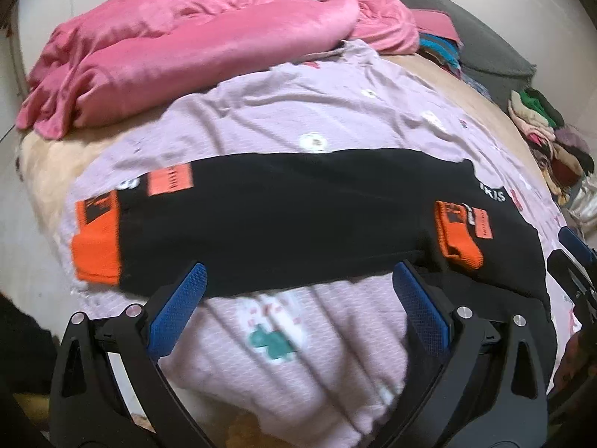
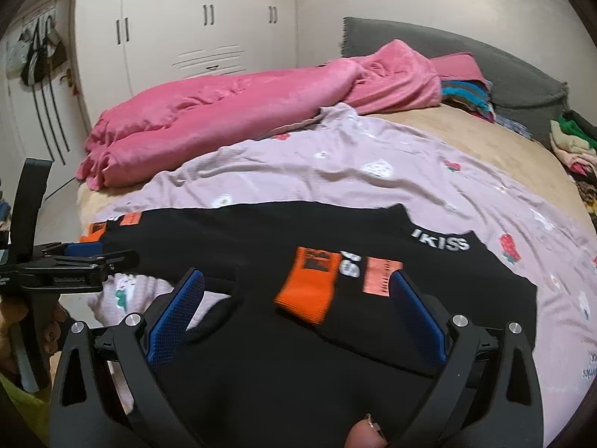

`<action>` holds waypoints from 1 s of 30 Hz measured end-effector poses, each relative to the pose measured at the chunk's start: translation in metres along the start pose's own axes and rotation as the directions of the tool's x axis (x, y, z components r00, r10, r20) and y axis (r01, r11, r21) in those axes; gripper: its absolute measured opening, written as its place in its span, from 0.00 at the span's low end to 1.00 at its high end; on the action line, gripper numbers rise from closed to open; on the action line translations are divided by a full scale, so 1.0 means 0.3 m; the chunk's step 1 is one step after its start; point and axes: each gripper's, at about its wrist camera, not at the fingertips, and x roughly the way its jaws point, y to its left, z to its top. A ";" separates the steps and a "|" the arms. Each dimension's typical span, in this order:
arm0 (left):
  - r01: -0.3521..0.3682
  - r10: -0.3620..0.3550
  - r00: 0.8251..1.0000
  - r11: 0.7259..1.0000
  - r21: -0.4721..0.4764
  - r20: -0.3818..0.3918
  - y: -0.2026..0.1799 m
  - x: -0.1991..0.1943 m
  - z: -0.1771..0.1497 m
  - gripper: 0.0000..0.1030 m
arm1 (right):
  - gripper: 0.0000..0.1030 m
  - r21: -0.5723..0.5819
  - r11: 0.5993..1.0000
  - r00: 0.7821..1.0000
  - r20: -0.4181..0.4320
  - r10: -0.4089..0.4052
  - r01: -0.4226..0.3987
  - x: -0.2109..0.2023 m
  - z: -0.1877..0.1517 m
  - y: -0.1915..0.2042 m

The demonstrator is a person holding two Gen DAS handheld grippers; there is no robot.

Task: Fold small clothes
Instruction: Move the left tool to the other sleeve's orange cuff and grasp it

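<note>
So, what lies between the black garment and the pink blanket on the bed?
Only the lilac printed sheet lies between the black garment and the pink blanket; both wrist views show it.

Soft, even indoor light fills both views, with no hard shadows and only a mild sheen on the white wardrobe (image 2: 194, 33) behind the pink blanket (image 1: 179, 48). Both pictures are slightly soft: in the left wrist view motion blur smears the lilac sheet (image 1: 298, 336) below the black garment (image 1: 280, 220), whose folds are lost in flat dark tone. Fisheye distortion bows the bed outward around the garment and ends in dark vignetted corners.
</note>
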 end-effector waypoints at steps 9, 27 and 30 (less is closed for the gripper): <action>-0.055 0.055 0.998 0.988 -0.141 -0.003 0.194 -0.016 -0.037 0.91 | 0.96 -0.066 0.995 0.997 -0.015 0.073 -0.074 0.045 0.017 0.138; -0.001 0.037 0.997 0.866 -0.499 0.063 0.530 0.027 -0.076 0.48 | 0.96 0.004 0.998 0.997 -0.044 0.071 -0.070 0.054 -0.043 0.096; -0.009 0.049 0.997 0.868 -0.496 0.067 0.540 0.033 -0.058 0.30 | 0.96 0.022 0.998 0.997 -0.043 0.066 -0.065 0.047 -0.053 0.076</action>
